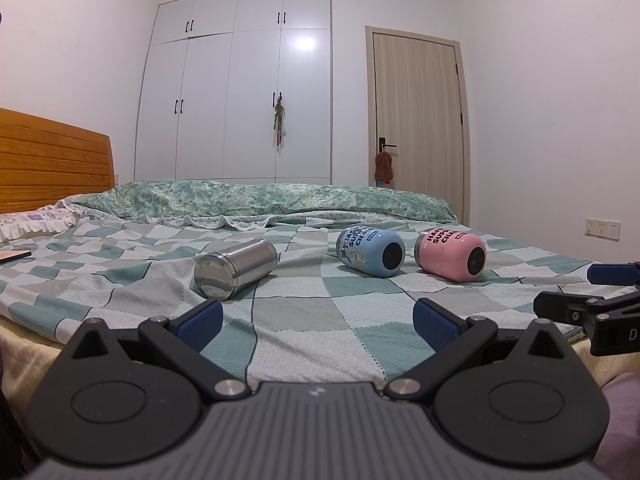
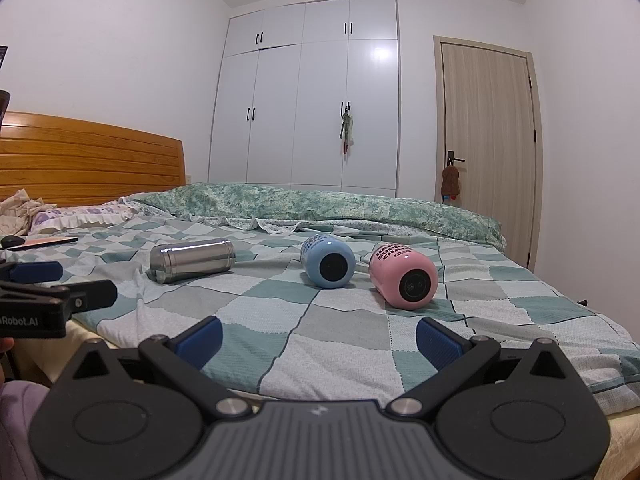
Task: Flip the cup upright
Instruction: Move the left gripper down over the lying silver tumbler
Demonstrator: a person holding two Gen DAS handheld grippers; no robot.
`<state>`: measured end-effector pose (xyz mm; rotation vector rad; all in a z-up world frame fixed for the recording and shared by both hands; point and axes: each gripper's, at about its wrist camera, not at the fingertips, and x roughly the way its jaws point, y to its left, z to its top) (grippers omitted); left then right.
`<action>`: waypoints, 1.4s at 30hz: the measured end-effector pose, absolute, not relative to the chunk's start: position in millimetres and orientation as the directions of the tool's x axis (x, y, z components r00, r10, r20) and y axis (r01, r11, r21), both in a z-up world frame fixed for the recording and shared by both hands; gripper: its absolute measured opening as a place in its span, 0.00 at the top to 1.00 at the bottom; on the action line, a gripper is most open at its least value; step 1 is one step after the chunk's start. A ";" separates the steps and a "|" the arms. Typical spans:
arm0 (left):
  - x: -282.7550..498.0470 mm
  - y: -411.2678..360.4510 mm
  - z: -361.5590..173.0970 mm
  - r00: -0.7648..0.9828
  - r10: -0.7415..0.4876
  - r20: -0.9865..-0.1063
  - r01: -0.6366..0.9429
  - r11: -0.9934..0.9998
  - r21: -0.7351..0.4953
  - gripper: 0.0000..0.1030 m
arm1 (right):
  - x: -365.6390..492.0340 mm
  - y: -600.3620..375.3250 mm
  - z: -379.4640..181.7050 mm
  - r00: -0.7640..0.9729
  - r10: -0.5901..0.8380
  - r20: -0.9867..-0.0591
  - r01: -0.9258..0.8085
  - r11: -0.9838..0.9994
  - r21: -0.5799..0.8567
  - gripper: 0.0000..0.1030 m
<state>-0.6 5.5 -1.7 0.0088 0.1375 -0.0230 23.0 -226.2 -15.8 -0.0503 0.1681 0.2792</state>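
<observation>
Toward the middle of the bed [image 1: 280, 320], steel cup [image 1: 235, 269], blue cup [image 1: 370, 252] and pink cup [image 1: 451, 257] lie sideways; left gripper [image 1: 318, 322] and right gripper [image 2: 320, 338], wide apart and empty, hover at the near edge, approach pending.

The steel cup [image 1: 235, 269] is brushed metal with a mirror-bright base. Right of it, the blue cup [image 1: 370, 252] and pink cup [image 1: 451, 256] look glossy and smooth, with printed lettering. The sheet [image 1: 300, 312] under the steel cup is matt woven cloth, finely textured. Behind it, the headboard [image 1: 52, 160] is varnished wood and the wardrobe [image 1: 240, 88] is smooth and glossy, catching a light. Both grippers [image 1: 318, 322] [image 2: 320, 338] are matt black plastic with ribbed blue pads [image 1: 200, 326] and metal pins.
</observation>
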 end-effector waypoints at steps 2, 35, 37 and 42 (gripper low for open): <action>-0.7 5.5 -1.8 0.990 -0.022 -0.137 0.023 1.000 0.007 0.00 | 22.7 -226.4 -15.5 0.947 0.270 -0.173 -0.279 0.960 -0.027 0.00; 215.1 77.4 91.5 0.836 0.081 -0.543 0.067 0.967 0.248 0.00 | 202.8 -127.0 33.9 0.819 0.482 -0.311 -0.526 0.847 -0.071 0.00; 236.6 78.3 89.6 0.803 0.106 -0.587 0.078 0.957 0.280 0.00 | 219.5 -120.4 33.2 0.805 0.490 -0.334 -0.540 0.838 -0.073 0.00; 286.8 80.8 74.9 0.716 0.147 -0.682 0.114 0.940 0.322 0.00 | 258.5 -103.4 32.3 0.776 0.500 -0.385 -0.571 0.815 -0.093 0.00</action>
